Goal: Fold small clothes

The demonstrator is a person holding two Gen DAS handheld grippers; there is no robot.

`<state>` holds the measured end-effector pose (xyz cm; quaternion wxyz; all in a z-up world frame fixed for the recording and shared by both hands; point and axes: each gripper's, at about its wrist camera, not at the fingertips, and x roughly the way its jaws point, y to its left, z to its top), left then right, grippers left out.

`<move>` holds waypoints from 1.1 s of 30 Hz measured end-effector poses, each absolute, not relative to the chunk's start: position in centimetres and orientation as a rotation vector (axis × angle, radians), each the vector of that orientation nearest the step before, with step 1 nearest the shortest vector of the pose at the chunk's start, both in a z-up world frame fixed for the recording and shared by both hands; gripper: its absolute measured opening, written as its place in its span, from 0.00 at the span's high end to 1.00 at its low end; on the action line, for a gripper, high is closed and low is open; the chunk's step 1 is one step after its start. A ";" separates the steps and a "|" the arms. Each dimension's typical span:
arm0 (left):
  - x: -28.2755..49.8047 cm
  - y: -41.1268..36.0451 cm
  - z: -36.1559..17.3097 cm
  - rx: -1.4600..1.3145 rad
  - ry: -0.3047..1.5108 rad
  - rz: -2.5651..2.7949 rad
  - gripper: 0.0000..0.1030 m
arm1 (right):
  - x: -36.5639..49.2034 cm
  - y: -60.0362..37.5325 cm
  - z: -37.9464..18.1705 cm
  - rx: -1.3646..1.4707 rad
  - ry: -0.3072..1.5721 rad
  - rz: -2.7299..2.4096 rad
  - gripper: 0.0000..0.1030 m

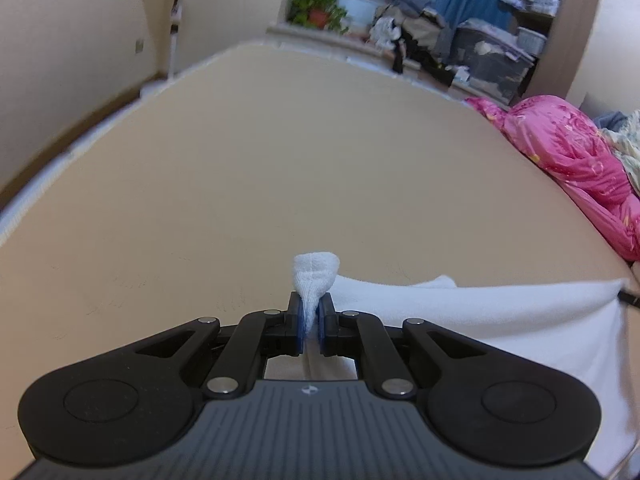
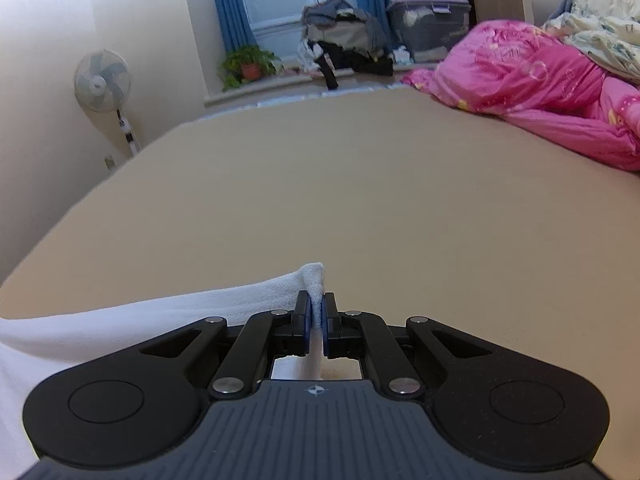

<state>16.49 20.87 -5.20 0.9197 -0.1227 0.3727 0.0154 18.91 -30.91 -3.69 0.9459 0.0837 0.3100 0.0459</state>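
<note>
Near the front edge of a wide beige bed (image 1: 280, 152), a white terry cloth (image 1: 480, 312) is held up by two of its corners, one in each gripper. On the left wrist view, the left gripper (image 1: 311, 320) has its blue-padded fingers (image 1: 299, 322) pressed together on a bunched corner of the cloth, which pokes up above the tips as a small rounded tuft. From there the cloth's upper edge runs off to the right, sagging slightly, while the rest of it hangs down at the near right of that view. Its far right corner meets a dark tip at the frame's edge.

On the right wrist view, the right gripper (image 2: 316, 322) is likewise clamped on a corner of the cloth (image 2: 120, 320), with a little peak of fabric standing above its fingers (image 2: 304, 320). Here the cloth stretches away to the left and drops at the near left.

Beyond the cloth the bed surface lies bare up to a crumpled pink quilt (image 2: 540, 92) at the far right. A standing fan (image 2: 103, 80) is by the left wall, and a potted plant (image 2: 250, 66) sits on the far window ledge beside a heap of clothes (image 2: 344, 36).
</note>
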 end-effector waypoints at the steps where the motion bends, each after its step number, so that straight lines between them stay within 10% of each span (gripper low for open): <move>1: 17.0 21.2 -5.9 -0.279 0.808 0.031 0.88 | 19.5 -30.9 -4.6 0.168 0.691 0.075 0.88; 9: 15.0 23.4 -6.4 -0.400 0.926 -0.003 0.58 | 17.2 -32.9 -4.7 0.180 0.761 0.000 0.67; 25: 3.5 21.8 -6.8 -0.264 1.084 -0.340 0.57 | 6.2 -32.7 -4.8 0.149 0.958 0.272 0.57; 28: 2.6 21.0 -7.6 -0.225 1.089 -0.345 0.80 | 5.7 -32.5 -5.7 0.116 1.004 0.281 0.57; 30: 2.6 20.4 -7.4 -0.188 1.080 -0.383 0.95 | 5.1 -32.1 -6.1 0.083 1.008 0.278 0.65; 31: 2.4 20.3 -6.8 -0.175 1.057 -0.395 0.95 | 5.0 -32.3 -6.1 0.080 1.005 0.278 0.93; 33: 2.3 22.2 -5.2 -0.291 0.989 -0.420 0.96 | 4.6 -33.4 -5.2 0.144 0.976 0.271 0.95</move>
